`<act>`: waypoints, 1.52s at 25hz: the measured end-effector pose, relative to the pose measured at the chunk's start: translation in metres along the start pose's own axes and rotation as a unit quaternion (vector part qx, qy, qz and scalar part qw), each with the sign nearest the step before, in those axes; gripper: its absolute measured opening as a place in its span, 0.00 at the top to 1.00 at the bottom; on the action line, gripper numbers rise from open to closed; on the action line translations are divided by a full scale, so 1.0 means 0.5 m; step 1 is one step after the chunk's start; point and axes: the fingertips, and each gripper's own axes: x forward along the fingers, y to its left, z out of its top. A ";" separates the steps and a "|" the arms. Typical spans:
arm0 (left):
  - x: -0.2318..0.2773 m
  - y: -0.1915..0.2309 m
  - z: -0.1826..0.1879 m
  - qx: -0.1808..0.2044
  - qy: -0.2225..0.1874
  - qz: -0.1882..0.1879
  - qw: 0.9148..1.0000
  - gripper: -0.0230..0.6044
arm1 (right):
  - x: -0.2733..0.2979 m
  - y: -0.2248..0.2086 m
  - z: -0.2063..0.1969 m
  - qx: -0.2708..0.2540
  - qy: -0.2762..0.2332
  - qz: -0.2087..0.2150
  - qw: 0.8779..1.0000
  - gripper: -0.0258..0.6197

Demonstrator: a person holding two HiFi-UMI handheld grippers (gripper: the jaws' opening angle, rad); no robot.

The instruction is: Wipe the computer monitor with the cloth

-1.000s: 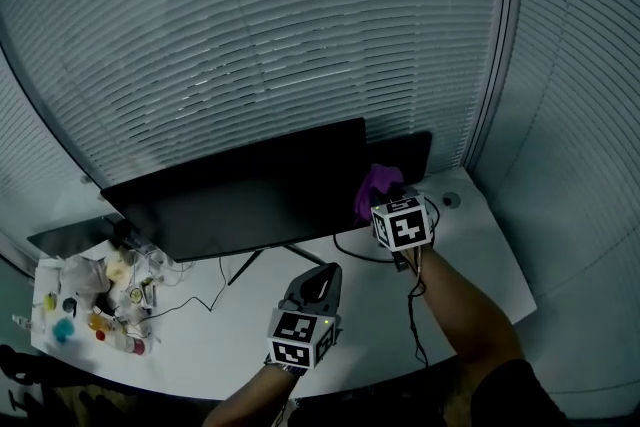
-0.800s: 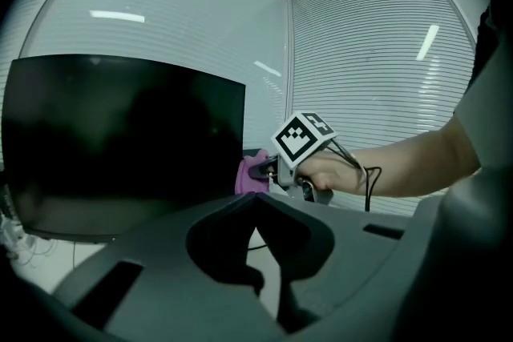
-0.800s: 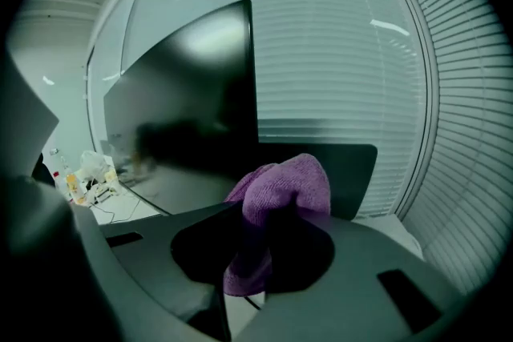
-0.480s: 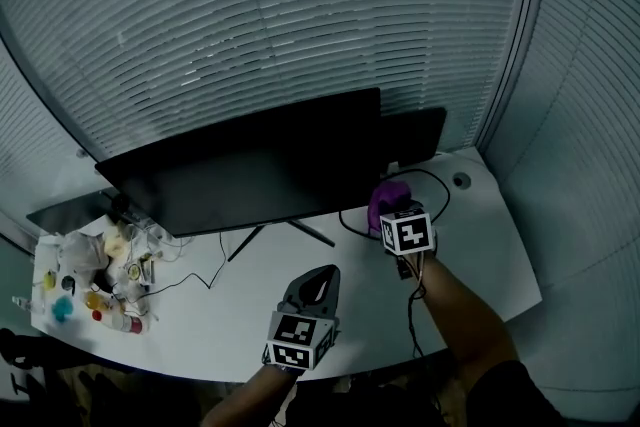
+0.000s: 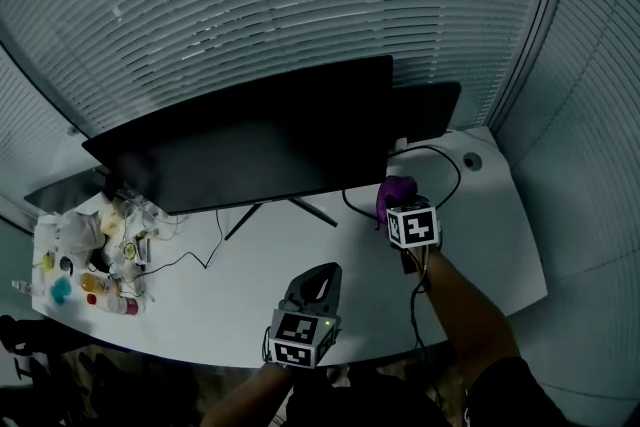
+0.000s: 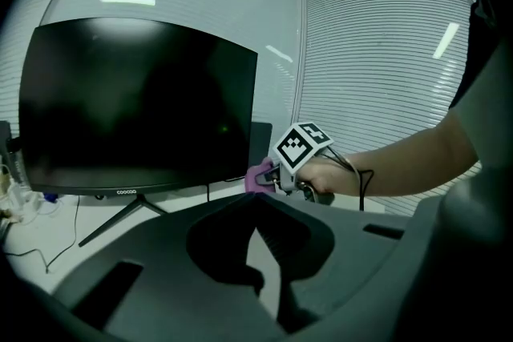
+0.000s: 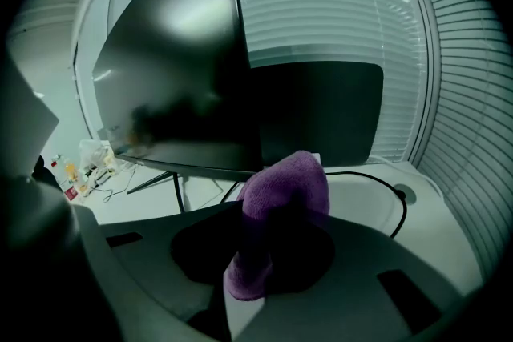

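Pinching the purple cloth (image 7: pixel 284 182) between its jaws, the right gripper (image 5: pixel 399 204) holds it bunched, one fold standing up past the tips and another hanging below them. It hovers over the white desk (image 5: pixel 250 300), just beside the lower right corner of the computer monitor (image 5: pixel 250 160), and the cloth is clear of the screen. The left gripper (image 5: pixel 316 280) sits lower and nearer the person, its jaws pressed together at the tips with nothing between them, pointing toward the monitor's stand (image 5: pixel 285 211).

A smaller dark screen (image 5: pixel 428 113) stands behind the monitor's right end, and a black cable (image 7: pixel 365 173) loops across the desk beyond the cloth, near a round hole (image 5: pixel 472 161) in the desktop. Small bottles and bags (image 5: pixel 95 265) crowd the desk's left end. Closed blinds (image 5: pixel 300 15) fill the wall behind.

A second ago the cloth was raised at the monitor's right edge, in front of the smaller screen; it has since come down and back toward the desk, while the left gripper has kept its place
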 end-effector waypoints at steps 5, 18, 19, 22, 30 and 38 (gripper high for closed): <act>-0.007 0.013 0.016 -0.001 -0.002 0.007 1.000 0.95 | -0.003 -0.001 0.001 0.005 0.003 0.001 1.000 0.84; -0.052 0.063 -0.022 -0.008 0.004 0.019 1.000 0.95 | -0.094 0.042 0.036 0.031 -0.103 0.007 0.994 0.84; -0.061 0.069 -0.028 -0.011 0.005 0.020 1.000 0.95 | -0.109 0.057 0.039 0.029 -0.112 0.009 0.993 0.84; -0.090 0.092 -0.052 -0.023 0.008 0.022 0.999 0.95 | -0.146 0.111 0.034 0.031 -0.130 0.021 0.991 0.84; -0.213 0.178 -0.094 -0.046 0.000 0.042 0.998 0.95 | -0.226 0.308 0.010 0.019 -0.151 0.063 0.986 0.84; -0.383 0.269 -0.142 -0.078 -0.004 0.069 0.995 0.95 | -0.292 0.579 -0.058 -0.008 -0.140 0.126 0.982 0.84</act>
